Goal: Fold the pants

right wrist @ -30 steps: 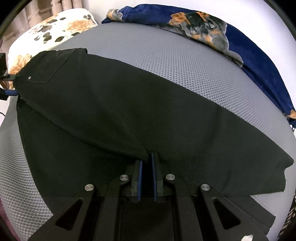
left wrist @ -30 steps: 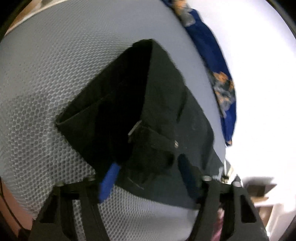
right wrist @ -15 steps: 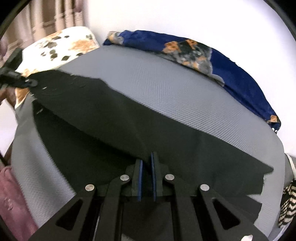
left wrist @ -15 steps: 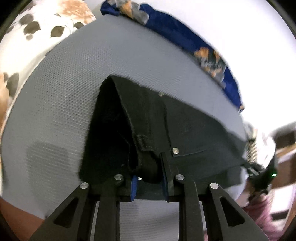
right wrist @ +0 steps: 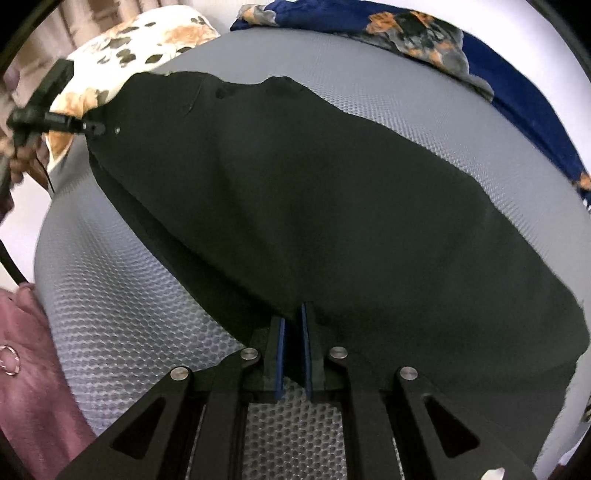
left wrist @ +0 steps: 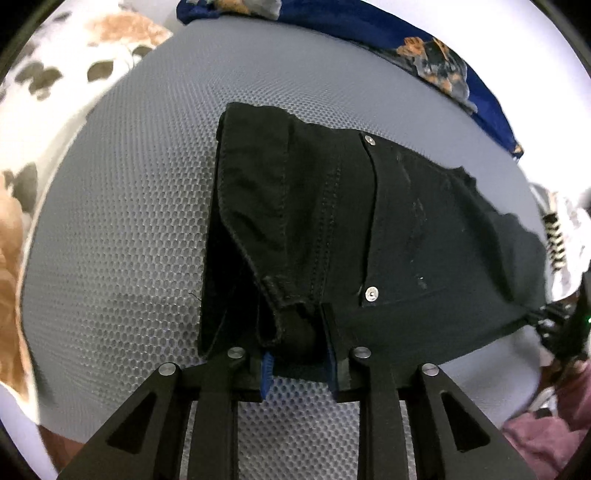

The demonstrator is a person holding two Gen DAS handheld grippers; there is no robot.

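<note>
A grey honeycomb-mesh bed cover (left wrist: 122, 229) fills both views, with a floral pillow (right wrist: 122, 51) at one end and a blue patterned cloth (right wrist: 424, 29) bunched along the far edge by a white wall. Black pants (right wrist: 332, 206) lie stretched across the mesh, doubled lengthwise so that one leg appears to rest on the other.

The left gripper (left wrist: 299, 354) clamps the bunched waistband at the near edge, its blue-padded fingers (left wrist: 266, 373) pressed against a thick wad of denim beside a belt loop and a rivet (left wrist: 371, 294). The right gripper (right wrist: 293, 354) is pinched on the near fold of the leg fabric farther along, its pads nearly together with only thin cloth between them. In the right wrist view, the left gripper shows small at the far waist corner, holding the cloth taut; in the left view the right one is a dark blur at the edge.

The step in hand looks like the lengthwise fold, with the upper layer being carried over and aligned on the lower. The next move probably calls for both grippers to lower their edges together, square the upper layer to the one beneath, then let go before the hem end is brought up toward the waist. Uneven tension could skew the layers.
</note>
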